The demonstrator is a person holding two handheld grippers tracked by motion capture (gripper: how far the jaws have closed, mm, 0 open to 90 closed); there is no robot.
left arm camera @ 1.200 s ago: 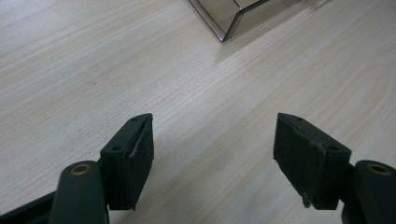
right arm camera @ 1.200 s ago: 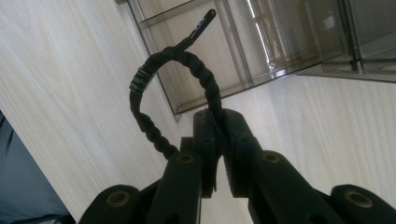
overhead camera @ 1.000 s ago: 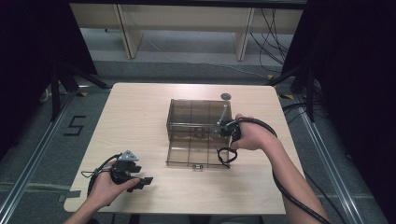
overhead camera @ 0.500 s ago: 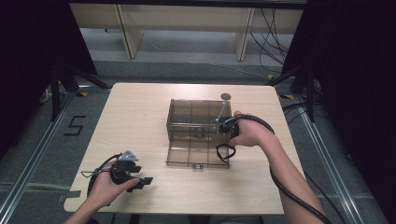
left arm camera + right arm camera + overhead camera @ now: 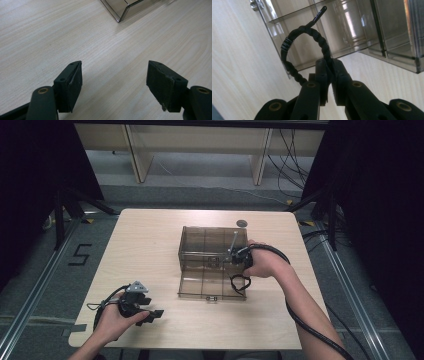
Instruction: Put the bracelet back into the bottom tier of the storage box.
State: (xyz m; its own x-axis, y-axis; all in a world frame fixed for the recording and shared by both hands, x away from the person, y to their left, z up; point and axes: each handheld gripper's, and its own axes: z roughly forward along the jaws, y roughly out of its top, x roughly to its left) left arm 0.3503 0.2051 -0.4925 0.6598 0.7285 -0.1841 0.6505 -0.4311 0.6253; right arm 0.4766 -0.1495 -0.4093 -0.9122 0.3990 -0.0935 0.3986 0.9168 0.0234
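Note:
A smoky see-through compartment box (image 5: 200,242) stands mid-table, its lid (image 5: 207,285) folded open toward me. My right gripper (image 5: 239,260) is at the box's right front corner, shut on a black braided cord loop (image 5: 240,283) that hangs over the lid. In the right gripper view the jaws (image 5: 329,62) pinch the cord loop (image 5: 289,47) in front of the box's compartments (image 5: 352,30). My left gripper (image 5: 152,315) rests near the table's front left, open with nothing between its fingers (image 5: 113,75). A corner of the box (image 5: 125,7) lies ahead of it.
A small dark round disc (image 5: 242,223) lies on the table just behind the box. Bare wood spreads to the left of the box. Table legs, shelving and cables stand beyond the far edge.
The right hand has shifted very slightly beside the box, still holding the loop. The left gripper has not moved.

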